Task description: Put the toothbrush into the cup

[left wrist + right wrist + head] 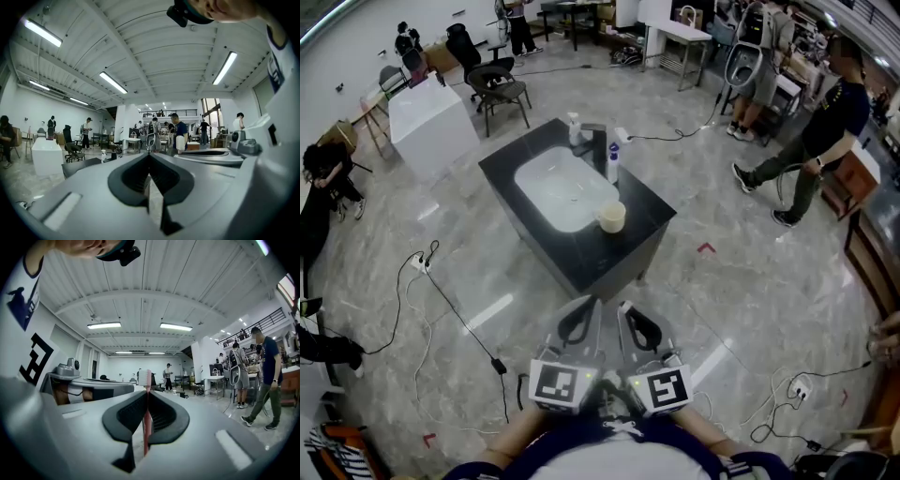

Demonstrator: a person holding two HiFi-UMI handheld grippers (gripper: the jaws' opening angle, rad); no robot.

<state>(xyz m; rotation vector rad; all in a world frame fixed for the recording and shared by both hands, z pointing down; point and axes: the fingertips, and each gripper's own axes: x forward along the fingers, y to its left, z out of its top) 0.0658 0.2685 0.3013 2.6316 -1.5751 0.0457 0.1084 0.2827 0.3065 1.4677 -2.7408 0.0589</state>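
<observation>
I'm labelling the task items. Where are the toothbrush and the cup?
toothbrush (146, 420), right gripper view, handle between the jaws.
cup (611, 223), head view, its side wall.

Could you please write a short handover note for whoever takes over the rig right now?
Right gripper: shut on the toothbrush, bristles forward past the jaw tips.
Left gripper: shut, empty.
Cup: upright on the black sink counter, well ahead of both grippers.
Done: toothbrush is gripped.
Left: carry it to the cup and put it in.
</observation>
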